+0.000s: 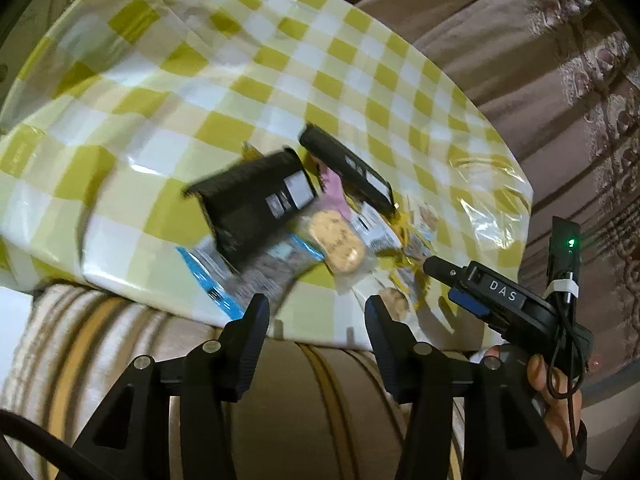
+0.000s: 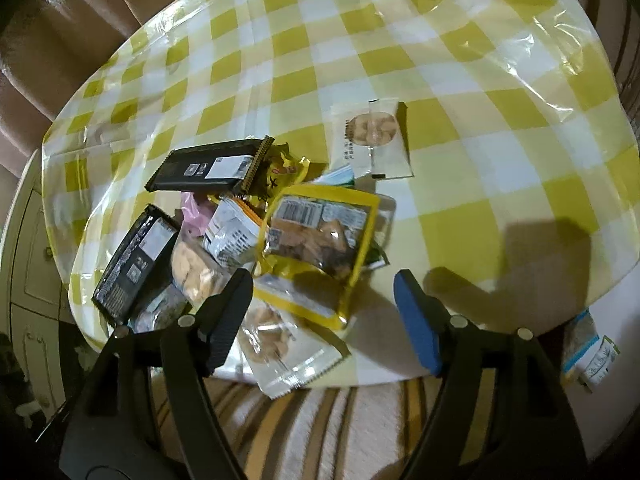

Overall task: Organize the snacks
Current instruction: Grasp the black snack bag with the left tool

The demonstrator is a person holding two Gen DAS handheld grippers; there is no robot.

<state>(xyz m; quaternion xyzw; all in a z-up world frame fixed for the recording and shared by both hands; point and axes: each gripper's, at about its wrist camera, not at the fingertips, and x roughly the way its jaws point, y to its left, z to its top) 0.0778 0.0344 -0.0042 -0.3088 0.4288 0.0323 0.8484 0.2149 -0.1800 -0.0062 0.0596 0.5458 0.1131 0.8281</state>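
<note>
Wrist views show both grippers' fingers (image 1: 256,344) (image 2: 416,320) spread wide, seemingly empty, above snacks (image 2: 316,236).

Left gripper (image 1: 316,320) jaws apart, empty; snack pile (image 1: 304,220) on checked tablecloth (image 1: 240,80); right gripper (image 1: 436,268) alongside.

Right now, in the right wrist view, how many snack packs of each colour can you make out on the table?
Black packs: 2
Yellow packs: 2
White or clear biscuit packs: 4
Pink pack: 1
Total: 9 visible; the pile may hide more.
</note>
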